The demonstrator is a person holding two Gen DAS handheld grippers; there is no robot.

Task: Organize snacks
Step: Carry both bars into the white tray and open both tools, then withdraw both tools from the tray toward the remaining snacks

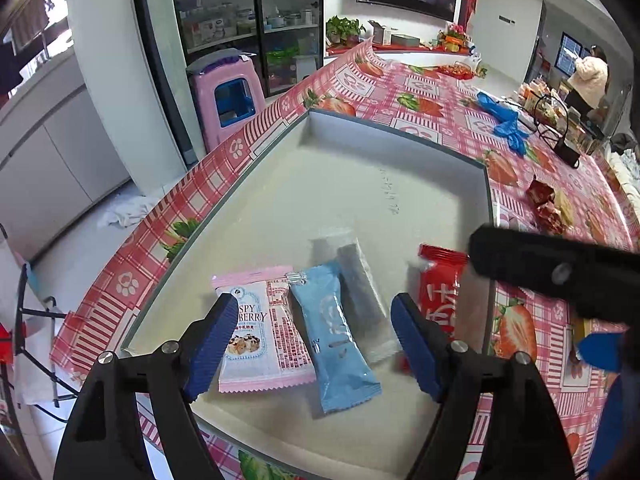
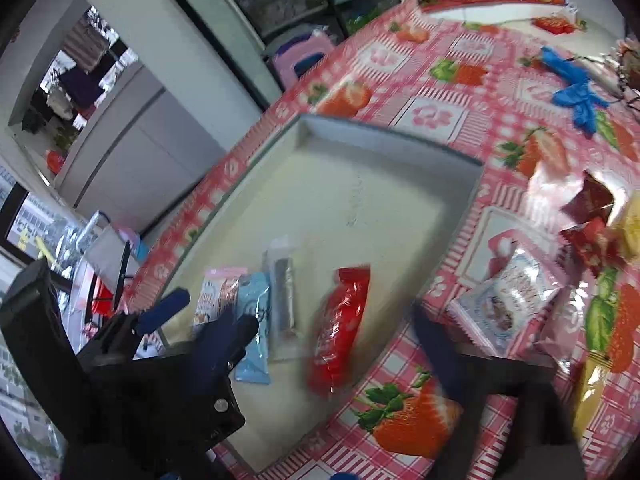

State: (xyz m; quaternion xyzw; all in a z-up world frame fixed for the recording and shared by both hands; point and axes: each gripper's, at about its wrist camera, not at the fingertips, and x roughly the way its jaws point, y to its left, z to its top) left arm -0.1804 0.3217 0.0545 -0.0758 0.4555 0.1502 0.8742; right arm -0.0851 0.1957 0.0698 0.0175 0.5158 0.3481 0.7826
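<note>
Four snack packets [image 1: 340, 320] lie in one tray [image 1: 400, 136]; both hand-held grippers, left [image 1: 316, 344] and right [image 2: 332, 344], gape empty.

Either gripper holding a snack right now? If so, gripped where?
Nothing held. Left gripper is open above the blue packet; right gripper is open over the red packet, pads clear of both.

Both views are brightly and evenly lit; daylight enters through a window [image 2: 86, 46] at upper left of the right wrist view. Left wrist view is sharp. Right wrist view shows motion blur, worst at lower centre and right. Strong fisheye curvature and dark vignetting at all corners. Glare on foil wrappers [image 2: 540, 196] at right.
</note>
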